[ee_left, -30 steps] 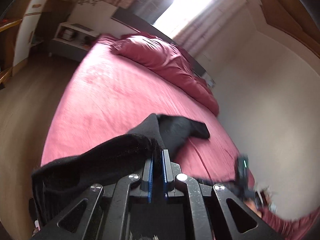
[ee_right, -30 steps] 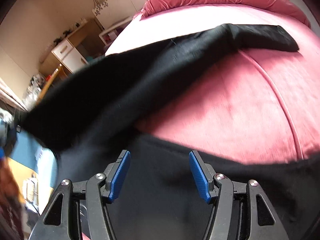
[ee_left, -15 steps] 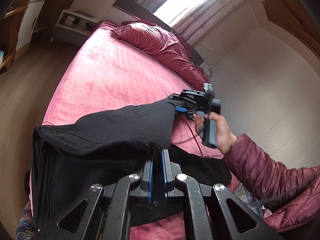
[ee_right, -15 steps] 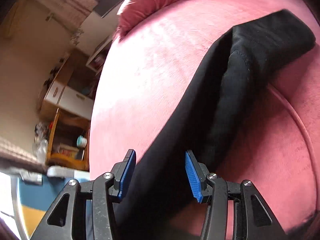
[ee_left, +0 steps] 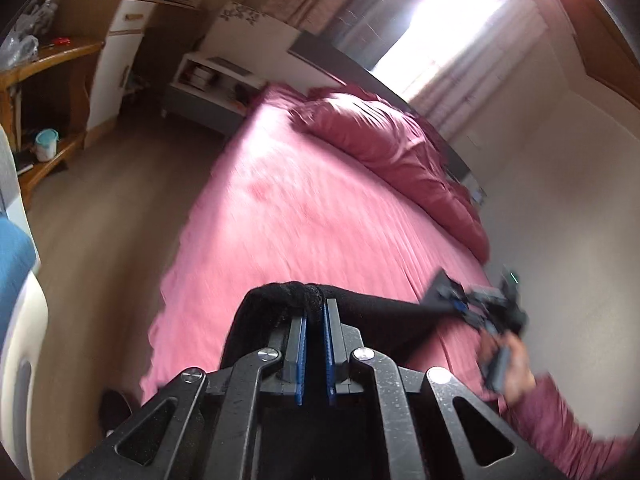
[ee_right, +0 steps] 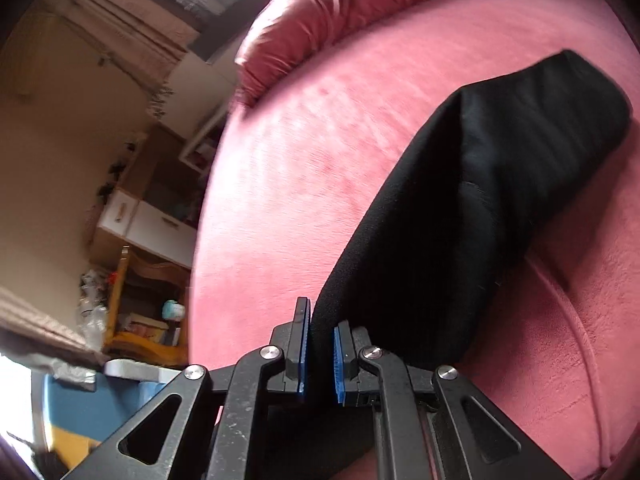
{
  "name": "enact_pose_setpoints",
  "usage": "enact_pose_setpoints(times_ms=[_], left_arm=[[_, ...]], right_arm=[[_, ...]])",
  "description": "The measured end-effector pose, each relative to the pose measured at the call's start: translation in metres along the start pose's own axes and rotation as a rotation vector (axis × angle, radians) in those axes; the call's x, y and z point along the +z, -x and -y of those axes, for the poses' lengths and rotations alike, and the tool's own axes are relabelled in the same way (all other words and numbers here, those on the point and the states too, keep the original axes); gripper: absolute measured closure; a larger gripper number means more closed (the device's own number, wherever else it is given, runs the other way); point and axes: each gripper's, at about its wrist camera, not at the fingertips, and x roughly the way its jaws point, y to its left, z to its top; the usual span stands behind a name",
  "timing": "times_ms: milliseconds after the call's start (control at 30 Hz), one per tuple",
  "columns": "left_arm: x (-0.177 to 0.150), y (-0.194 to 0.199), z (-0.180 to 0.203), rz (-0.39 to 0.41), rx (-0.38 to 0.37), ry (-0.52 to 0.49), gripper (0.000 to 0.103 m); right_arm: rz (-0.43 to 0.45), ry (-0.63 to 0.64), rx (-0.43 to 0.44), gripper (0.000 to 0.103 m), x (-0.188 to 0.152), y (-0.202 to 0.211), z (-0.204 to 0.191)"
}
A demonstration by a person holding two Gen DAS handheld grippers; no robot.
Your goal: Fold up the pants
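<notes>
Gripping a bunched edge of the black pants (ee_left: 372, 316), your left gripper (ee_left: 314, 312) has its jaws clamped tight on the fabric above the pink bed (ee_left: 300, 216). Your right gripper (ee_right: 321, 332) pinches another edge, jaws closing on cloth. The pants stretch between both, one end lying on the bed short of the crumpled duvet (ee_left: 384, 148).
</notes>
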Motion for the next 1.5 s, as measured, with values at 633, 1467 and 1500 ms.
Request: enact_pose_setpoints(times_ms=[633, 1467, 1500], left_arm=[[-0.101, 0.038, -0.049, -0.083, 0.058, 0.063, 0.096], [-0.205, 0.077, -0.126, -0.201, -0.006, 0.67, 0.068], [-0.206, 0.072, -0.123, -0.227, 0.006, 0.666, 0.068]], right_arm=[[-0.12, 0.093, 0.148, 0.093, -0.203, 0.105, 0.052], [-0.21, 0.113, -0.068, 0.095, -0.285, 0.078, 0.094], [-0.21, 0.111, -0.069, 0.095, -0.284, 0.078, 0.094]])
